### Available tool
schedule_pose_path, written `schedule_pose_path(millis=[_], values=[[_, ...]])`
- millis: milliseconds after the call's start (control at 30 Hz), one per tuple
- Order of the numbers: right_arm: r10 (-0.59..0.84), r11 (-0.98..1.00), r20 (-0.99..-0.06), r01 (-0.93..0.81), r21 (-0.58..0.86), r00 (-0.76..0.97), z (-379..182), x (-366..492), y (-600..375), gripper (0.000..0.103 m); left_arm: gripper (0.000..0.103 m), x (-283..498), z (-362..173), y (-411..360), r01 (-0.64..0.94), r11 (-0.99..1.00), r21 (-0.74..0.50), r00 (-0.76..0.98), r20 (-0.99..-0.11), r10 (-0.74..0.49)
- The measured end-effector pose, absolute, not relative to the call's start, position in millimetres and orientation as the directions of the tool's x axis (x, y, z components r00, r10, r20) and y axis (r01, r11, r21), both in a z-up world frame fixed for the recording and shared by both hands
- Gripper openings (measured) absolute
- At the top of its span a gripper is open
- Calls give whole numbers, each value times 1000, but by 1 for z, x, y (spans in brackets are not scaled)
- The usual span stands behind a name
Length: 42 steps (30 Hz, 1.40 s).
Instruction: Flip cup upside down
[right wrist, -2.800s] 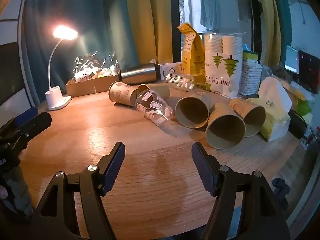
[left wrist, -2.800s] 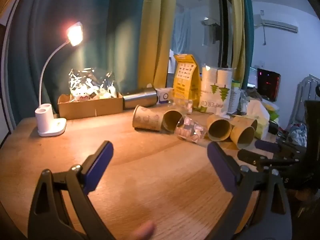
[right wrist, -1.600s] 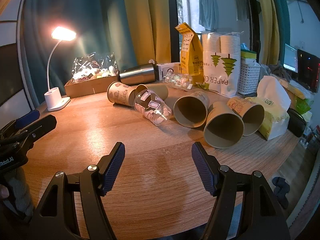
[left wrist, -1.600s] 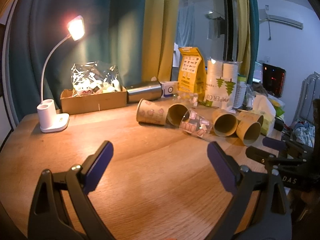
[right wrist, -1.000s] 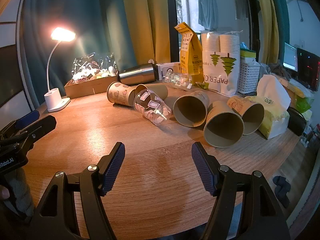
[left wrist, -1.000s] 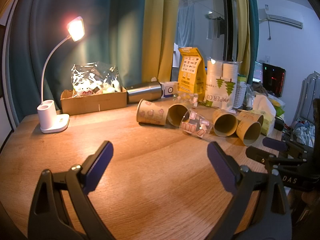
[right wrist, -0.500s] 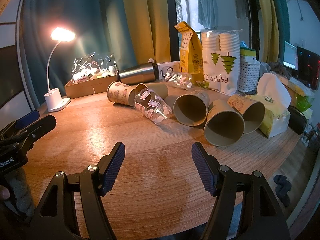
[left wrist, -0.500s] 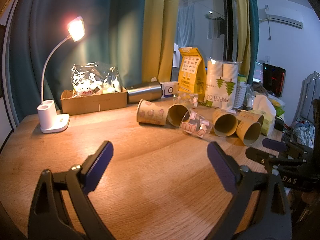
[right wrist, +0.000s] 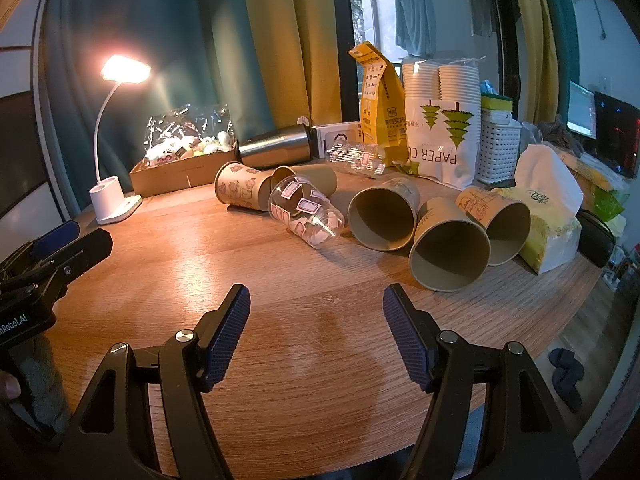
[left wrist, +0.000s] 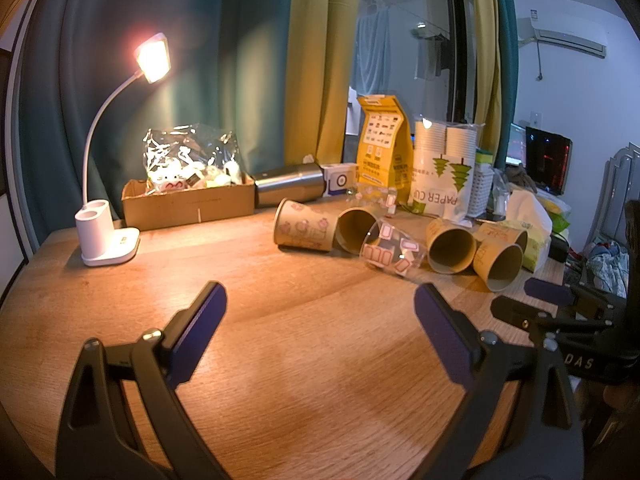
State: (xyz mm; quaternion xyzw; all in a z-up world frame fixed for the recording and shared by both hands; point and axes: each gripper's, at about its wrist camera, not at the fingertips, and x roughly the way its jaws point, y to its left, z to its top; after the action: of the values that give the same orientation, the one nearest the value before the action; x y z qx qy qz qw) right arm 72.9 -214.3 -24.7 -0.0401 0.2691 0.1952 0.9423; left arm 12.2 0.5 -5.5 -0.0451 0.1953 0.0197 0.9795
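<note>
Several brown paper cups lie on their sides on the wooden table point(right wrist: 240, 264), mouths mostly toward me: one point(right wrist: 382, 218), one point(right wrist: 450, 254), one point(right wrist: 500, 224) and a printed one point(right wrist: 240, 192) at the left. A clear plastic cup point(right wrist: 306, 212) with pink stickers lies among them; it also shows in the left wrist view point(left wrist: 392, 250). My left gripper point(left wrist: 320, 328) is open and empty, over bare table short of the cups. My right gripper point(right wrist: 316, 320) is open and empty, a little short of the cups.
A lit white desk lamp point(left wrist: 106, 236) stands at the back left beside a cardboard box point(left wrist: 188, 202) of wrapped items. A steel flask point(right wrist: 276, 148), a yellow bag point(right wrist: 378, 116), a paper-cup pack point(right wrist: 442, 128), a white basket point(right wrist: 500, 148) and a tissue pack point(right wrist: 548, 216) line the back and right.
Over the 2.8 seconds both views shifted slightly, then held almost still. The cups have not moved and both grippers stay open.
</note>
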Motion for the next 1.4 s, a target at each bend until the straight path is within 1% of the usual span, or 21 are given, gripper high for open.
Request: schedule_pose_path(millis=[800, 967, 1033, 1133, 1200, 1267, 1300, 1400], values=[[353, 920, -517, -389, 41, 780, -25, 68, -212, 72, 96, 15, -6, 2, -57, 996, -68, 918, -395, 25], [361, 918, -511, -392, 51, 780, -21, 66, -214, 72, 96, 14, -6, 1, -37, 997, -75, 917, -398, 4], [366, 917, -507, -395, 55, 780, -20, 66, -215, 72, 96, 18, -3, -3, -24, 999, -49, 902, -431, 0], [378, 913, -505, -402, 66, 776, -19, 68, -217, 72, 96, 21, 13, -8, -3, 1000, 3, 899, -438, 4], [385, 911, -503, -405, 74, 774, -19, 69, -220, 72, 96, 28, 26, -15, 22, 996, 88, 895, -446, 20], [393, 909, -499, -409, 83, 772, -19, 72, -224, 72, 96, 37, 34, -24, 50, 979, 196, 887, -460, 46], [400, 906, -499, -415, 87, 769, -20, 74, -225, 72, 96, 45, 36, -29, 73, 960, 270, 880, -471, 65], [411, 898, -514, -431, 88, 753, -23, 84, -229, 72, 96, 61, 42, -37, 131, 910, 393, 876, -476, 79]])
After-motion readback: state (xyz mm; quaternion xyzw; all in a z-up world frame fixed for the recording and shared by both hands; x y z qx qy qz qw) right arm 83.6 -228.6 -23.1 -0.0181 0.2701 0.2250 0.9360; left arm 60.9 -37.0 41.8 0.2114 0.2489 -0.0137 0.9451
